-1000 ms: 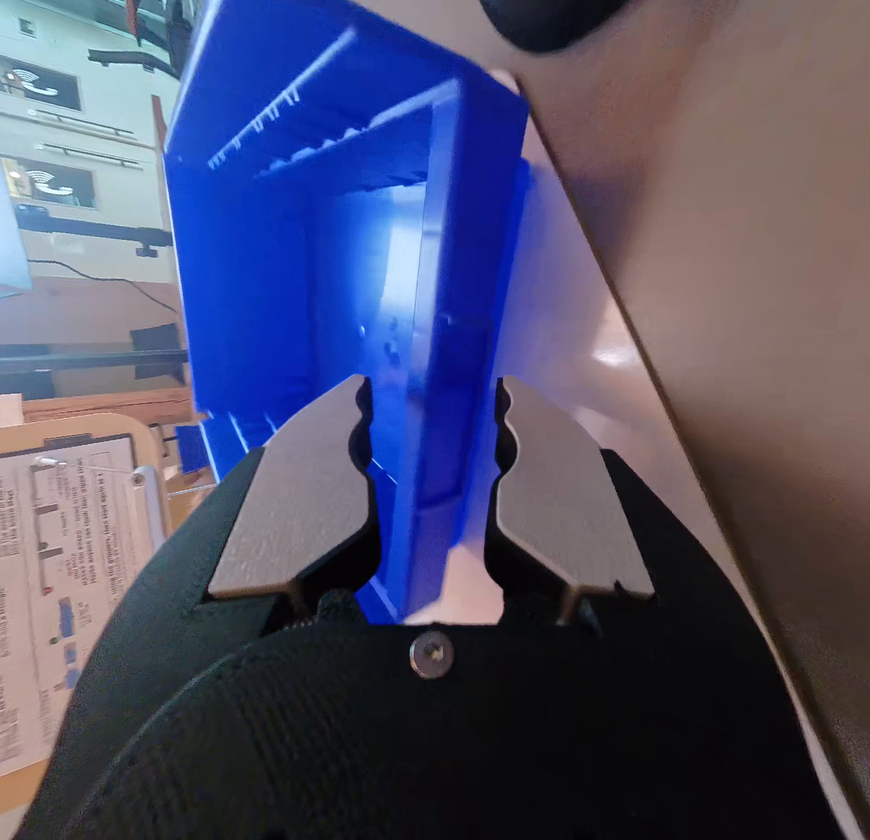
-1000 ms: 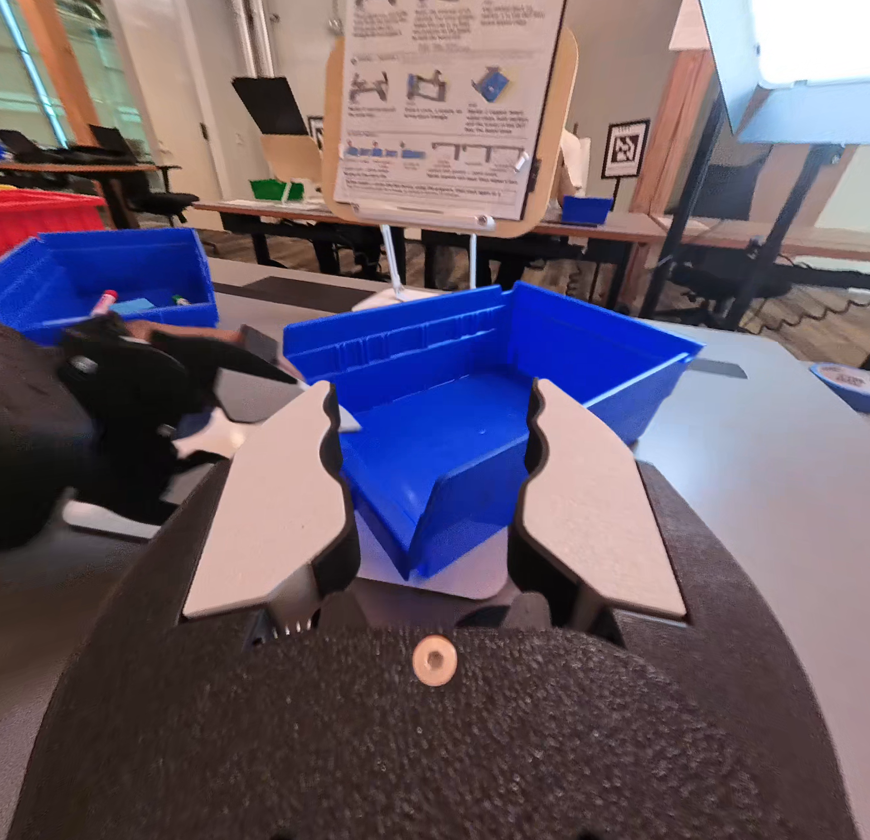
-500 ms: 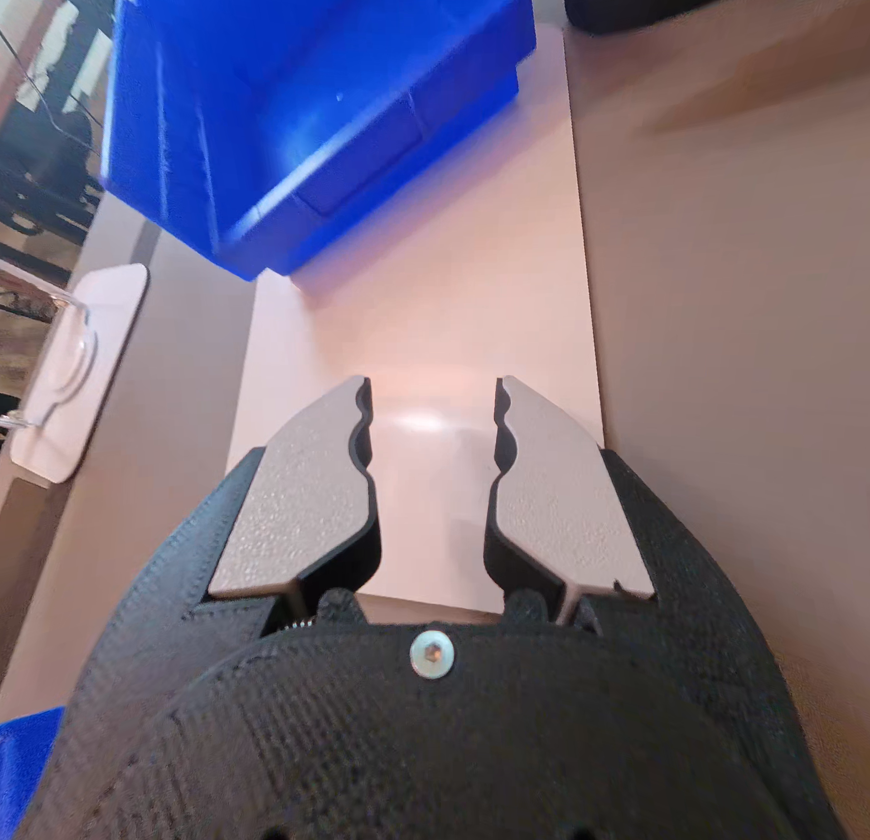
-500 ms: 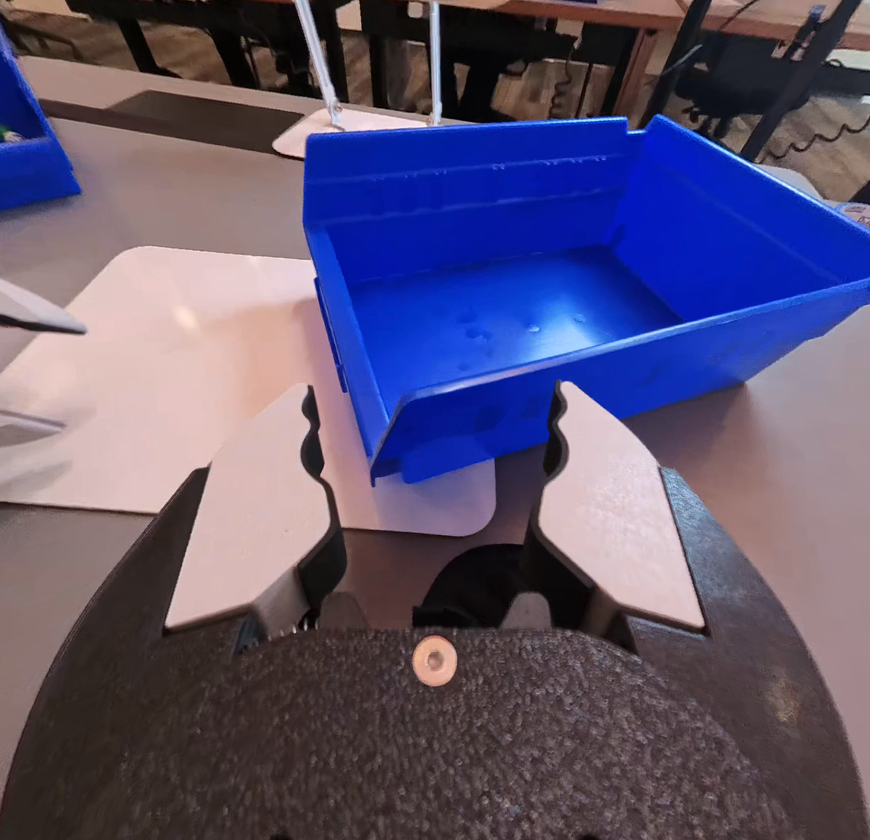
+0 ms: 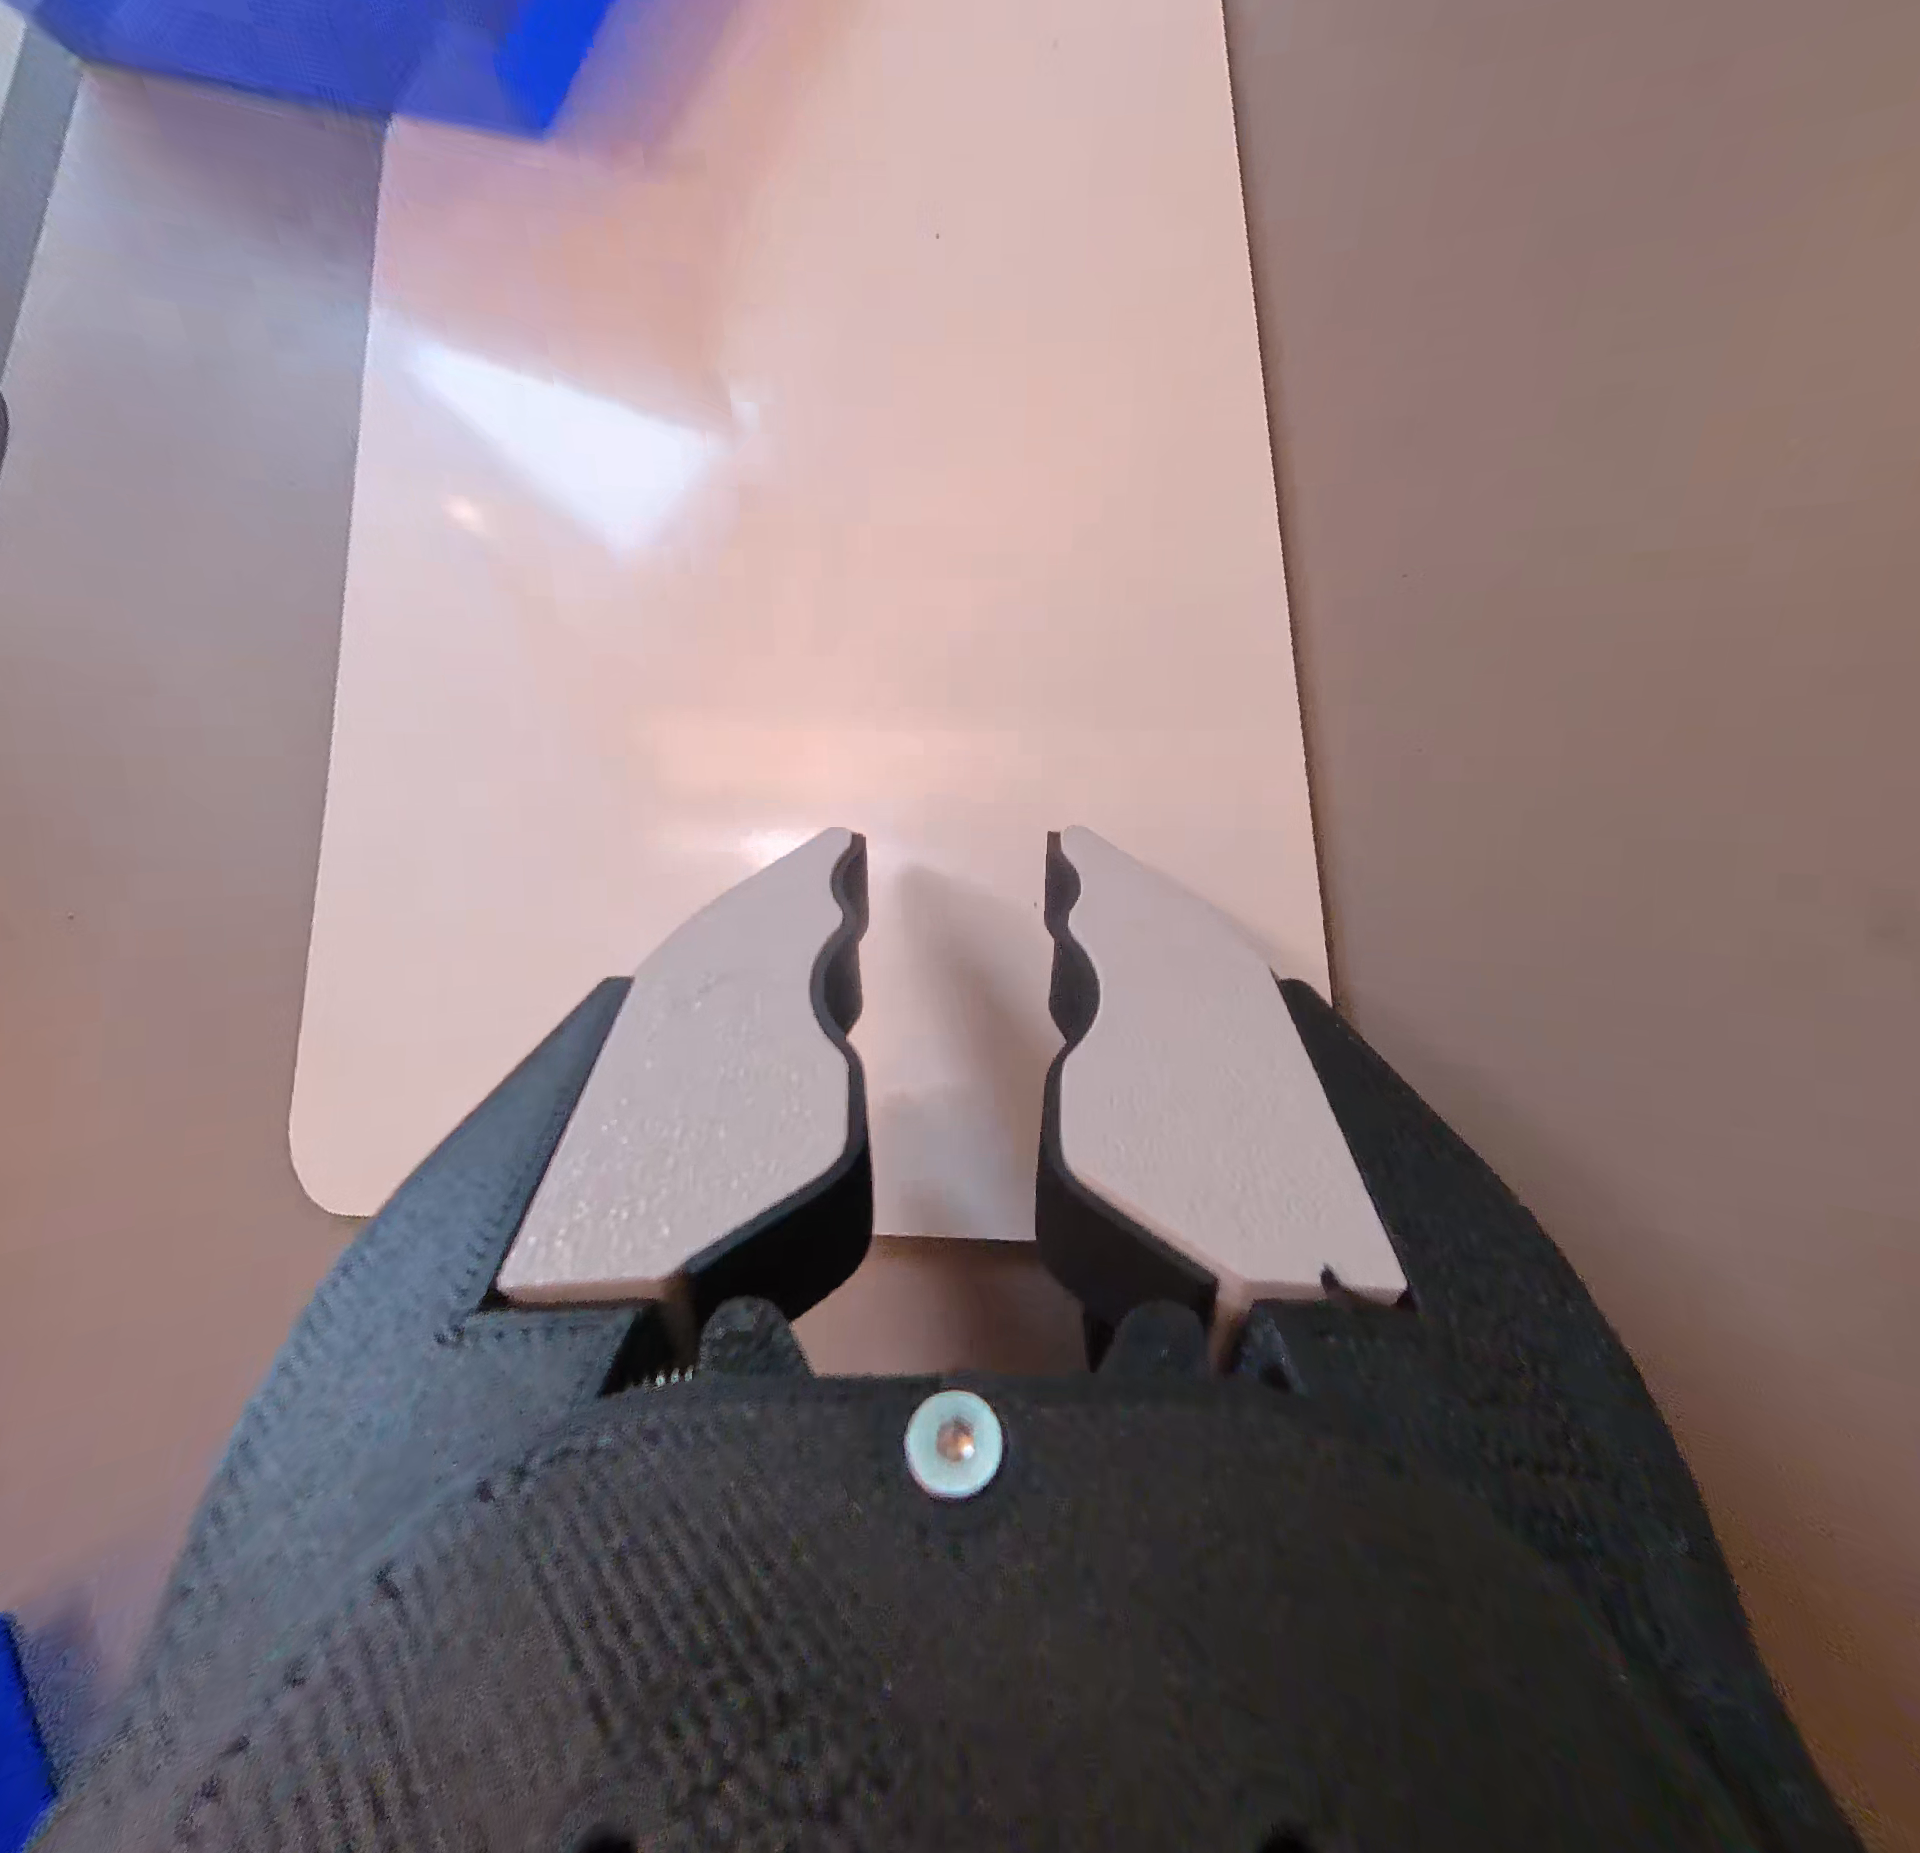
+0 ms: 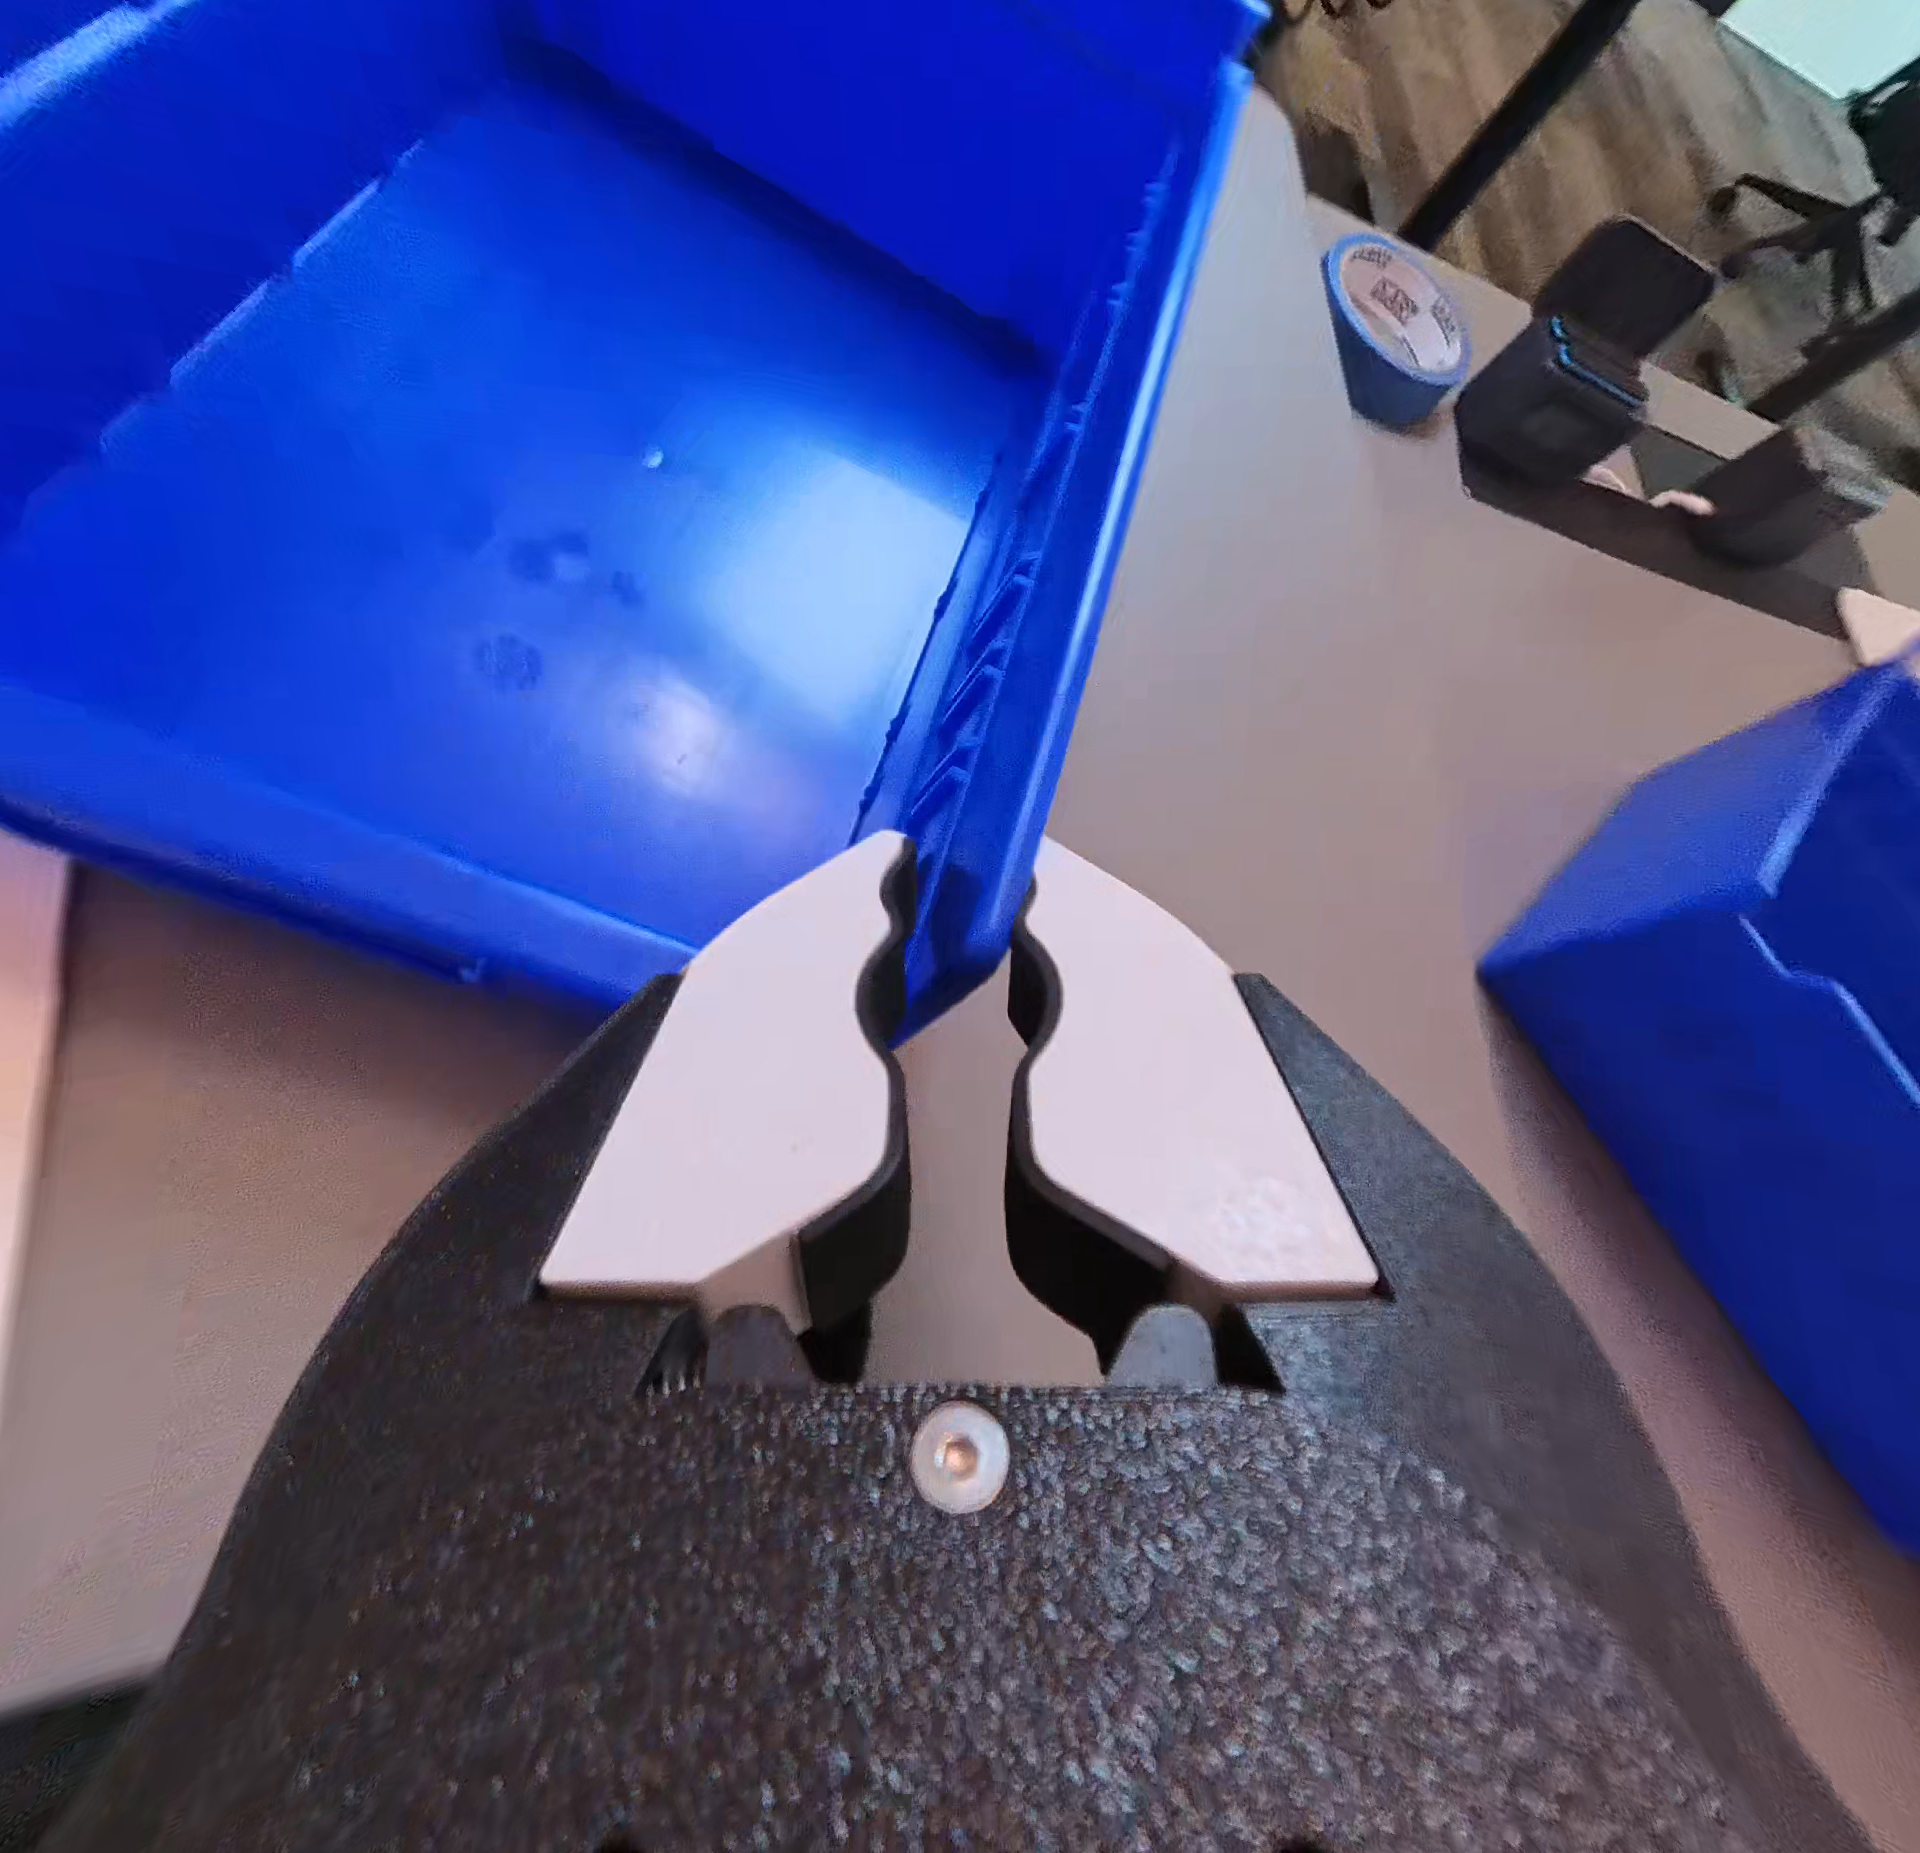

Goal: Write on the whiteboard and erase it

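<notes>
The right tongs [image 6: 961,884] pinch the side wall of the blue bin [image 6: 520,432]. The left tongs [image 5: 951,847] hover partly open and empty over the near end of the whiteboard [image 5: 810,515], flat on the table [image 5: 1610,556]. The board looks thin, stiff and slick; steady it at an edge.

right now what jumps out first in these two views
The right gripper is shut on the side wall of a big empty blue bin, which fills the upper left of its view. The left gripper hangs open over a blank whiteboard lying flat on the table.
</notes>
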### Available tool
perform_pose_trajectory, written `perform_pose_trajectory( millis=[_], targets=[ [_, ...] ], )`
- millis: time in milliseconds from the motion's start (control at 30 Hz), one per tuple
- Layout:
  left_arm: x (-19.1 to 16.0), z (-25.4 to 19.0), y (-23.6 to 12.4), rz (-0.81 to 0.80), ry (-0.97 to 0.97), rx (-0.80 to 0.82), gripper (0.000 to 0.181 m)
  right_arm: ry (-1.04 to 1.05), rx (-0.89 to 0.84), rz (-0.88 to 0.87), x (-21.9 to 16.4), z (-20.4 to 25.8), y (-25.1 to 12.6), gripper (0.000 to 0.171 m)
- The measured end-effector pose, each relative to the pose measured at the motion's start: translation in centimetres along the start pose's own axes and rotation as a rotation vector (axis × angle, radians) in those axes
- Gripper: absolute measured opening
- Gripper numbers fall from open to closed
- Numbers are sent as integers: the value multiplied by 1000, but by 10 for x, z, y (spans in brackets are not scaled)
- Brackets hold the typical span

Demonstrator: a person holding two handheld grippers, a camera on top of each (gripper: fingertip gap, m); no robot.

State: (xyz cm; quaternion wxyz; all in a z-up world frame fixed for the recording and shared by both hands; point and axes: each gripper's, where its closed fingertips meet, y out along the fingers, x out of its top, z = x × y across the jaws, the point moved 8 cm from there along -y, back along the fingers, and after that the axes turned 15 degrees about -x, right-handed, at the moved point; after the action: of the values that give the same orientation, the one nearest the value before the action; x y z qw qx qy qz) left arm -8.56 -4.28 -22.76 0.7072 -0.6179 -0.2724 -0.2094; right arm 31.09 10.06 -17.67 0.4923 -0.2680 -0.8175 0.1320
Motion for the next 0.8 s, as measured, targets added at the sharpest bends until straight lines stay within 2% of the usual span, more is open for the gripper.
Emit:
perform_pose_trajectory(
  millis=[33,67,100,133,167,233,300,467,700,800],
  targets=[
    [0,0,0,-2,-3,-3,33,40,31,-9,2,-10,18,13],
    [-1,1,0,-5,-7,-5,33,89,71,-5,3,-17,28,18],
    [-1,1,0,-8,-14,-6,33,125,85,0,4,-24,31,30],
    [-2,2,-1,-9,-20,-2,33,153,80,-26,4,-30,27,31],
    [-3,2,-2,-6,-23,7,35,179,92,-67,4,-33,16,30],
    [-6,4,-6,6,-21,26,37,201,276,-115,-5,-21,-11,10],
    [-10,5,-12,5,-32,36,37,111,503,-71,-22,2,-31,11],
    [-23,10,-29,-7,-98,32,38,-237,801,-14,-53,51,-53,0],
    [-37,11,-42,-34,-152,27,38,-417,817,-16,-53,77,-56,0],
    [-42,10,-42,-9,-155,10,39,-354,834,-130,-45,77,-65,0]
  ],
)
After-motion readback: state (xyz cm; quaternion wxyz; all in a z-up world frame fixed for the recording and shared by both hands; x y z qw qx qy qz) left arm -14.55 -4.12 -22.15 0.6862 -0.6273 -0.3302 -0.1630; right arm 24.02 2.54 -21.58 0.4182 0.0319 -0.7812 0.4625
